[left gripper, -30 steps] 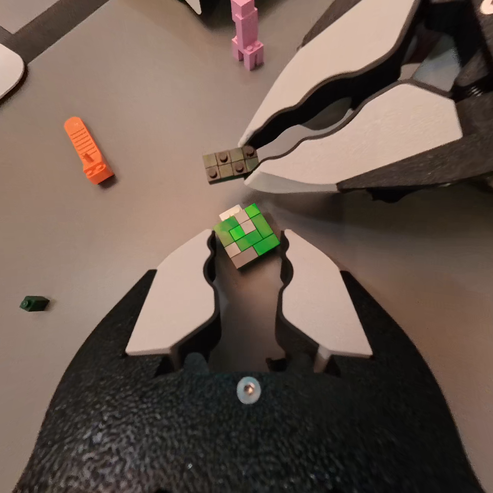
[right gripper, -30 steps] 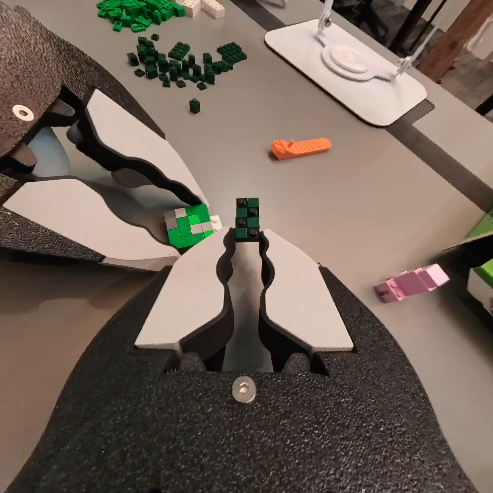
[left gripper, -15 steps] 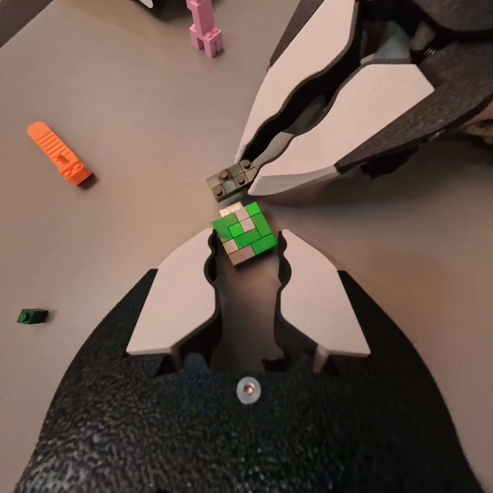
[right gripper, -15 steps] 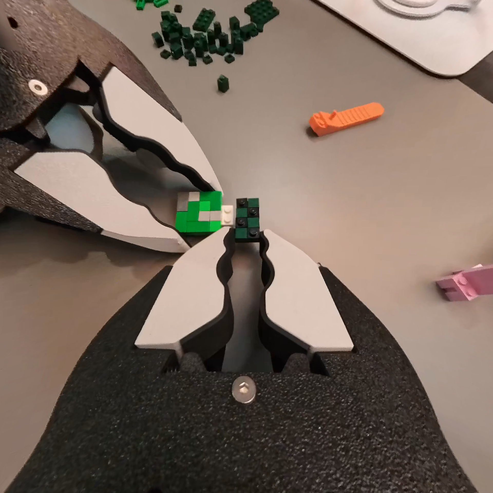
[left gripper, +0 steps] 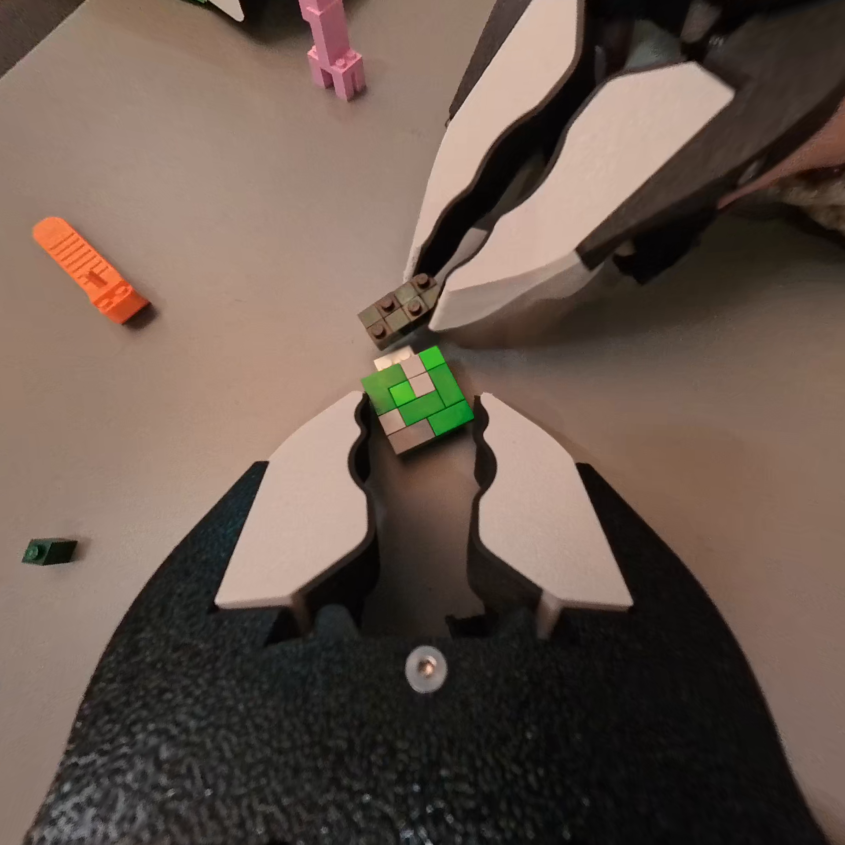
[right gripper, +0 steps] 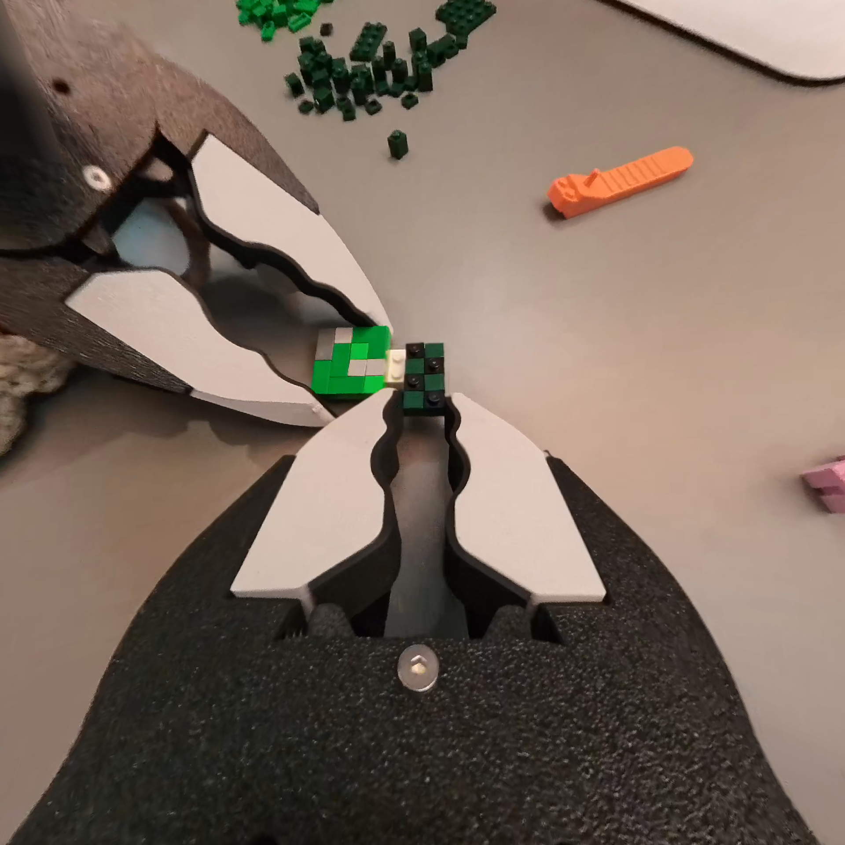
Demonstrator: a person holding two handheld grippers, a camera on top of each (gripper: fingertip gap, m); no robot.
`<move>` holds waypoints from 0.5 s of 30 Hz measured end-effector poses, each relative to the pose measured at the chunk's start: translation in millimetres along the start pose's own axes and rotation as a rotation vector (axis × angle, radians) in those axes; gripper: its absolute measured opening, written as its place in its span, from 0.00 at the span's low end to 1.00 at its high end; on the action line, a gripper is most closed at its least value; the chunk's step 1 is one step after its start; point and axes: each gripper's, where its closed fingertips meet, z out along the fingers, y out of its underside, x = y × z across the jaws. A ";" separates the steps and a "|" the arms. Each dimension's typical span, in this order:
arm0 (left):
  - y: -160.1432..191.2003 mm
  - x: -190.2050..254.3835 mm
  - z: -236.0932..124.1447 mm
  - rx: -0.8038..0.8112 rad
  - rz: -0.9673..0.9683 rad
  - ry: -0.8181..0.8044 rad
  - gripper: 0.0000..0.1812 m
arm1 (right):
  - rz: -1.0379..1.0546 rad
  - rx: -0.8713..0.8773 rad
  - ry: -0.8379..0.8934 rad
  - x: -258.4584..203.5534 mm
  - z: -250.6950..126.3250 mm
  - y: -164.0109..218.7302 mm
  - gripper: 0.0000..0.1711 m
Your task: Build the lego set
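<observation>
The right gripper [right gripper: 423, 402] angles down toward the counter [right gripper: 594, 343], fingers clamped on a dark green plate [right gripper: 424, 379]. The left gripper [left gripper: 418, 411] faces it, fingers apart around a green tiled block [left gripper: 418, 400] (white piece between them).

Right gripper [right gripper: 423, 404] – dark-green plate [right gripper: 424, 379] pinched
</observation>
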 end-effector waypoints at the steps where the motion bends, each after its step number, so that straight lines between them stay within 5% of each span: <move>1: 0.0 0.1 0.1 0.000 0.003 0.000 0.23 | 0.038 0.014 -0.038 -2.5 -1.1 -1.9 0.10; 15: -2.3 5.6 1.2 0.011 0.014 0.020 0.23 | 0.064 0.015 -0.088 -12.5 2.6 -3.1 0.11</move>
